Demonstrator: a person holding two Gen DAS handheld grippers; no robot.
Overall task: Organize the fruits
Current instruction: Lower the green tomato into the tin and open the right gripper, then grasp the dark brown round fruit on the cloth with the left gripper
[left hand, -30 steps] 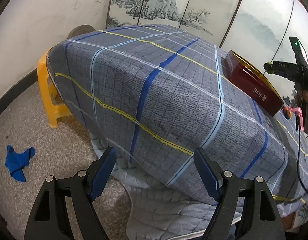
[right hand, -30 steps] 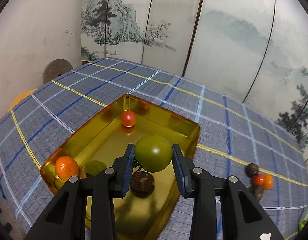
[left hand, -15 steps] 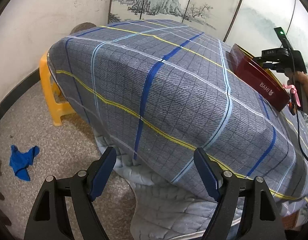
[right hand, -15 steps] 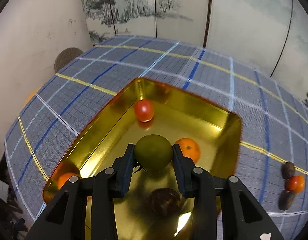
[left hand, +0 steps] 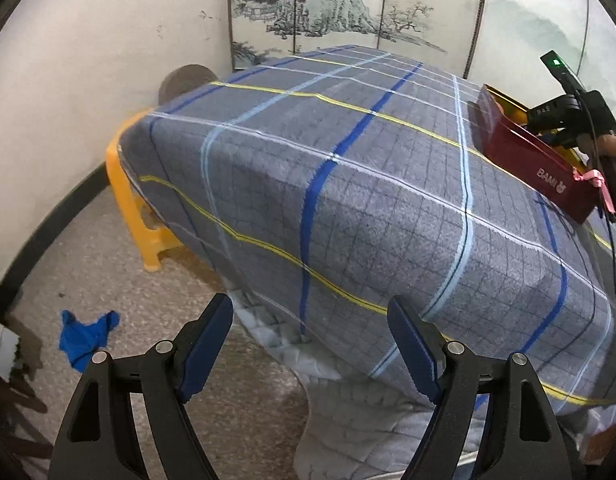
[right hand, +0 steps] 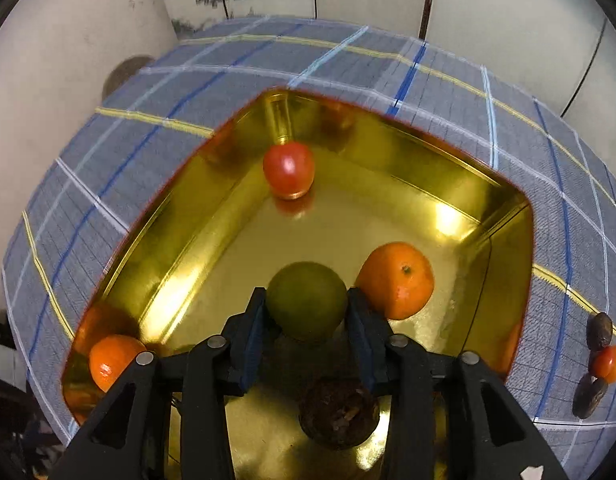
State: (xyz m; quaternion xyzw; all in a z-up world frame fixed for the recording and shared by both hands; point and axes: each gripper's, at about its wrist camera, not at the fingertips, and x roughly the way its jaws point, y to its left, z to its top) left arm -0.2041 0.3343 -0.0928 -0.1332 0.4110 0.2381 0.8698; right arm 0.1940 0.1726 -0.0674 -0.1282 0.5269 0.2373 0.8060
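A gold-lined tin lies on the plaid tablecloth. My right gripper points down into it, its jaws opening around a round green fruit that rests low in the tin; the pads stand just off its sides. Around it in the tin lie a red tomato, an orange, a second orange and a dark brown fruit. My left gripper hangs open and empty off the table's near corner. From there the tin shows its dark red side.
Outside the tin, at the right, a small red-orange fruit lies between two brown ones. A yellow stool stands beside the table, and a blue rag lies on the floor. A painted folding screen closes the back.
My right gripper has sunk into the tin with the green fruit and tipped further down. Its jaws have widened a little off the fruit. The left gripper has barely moved.
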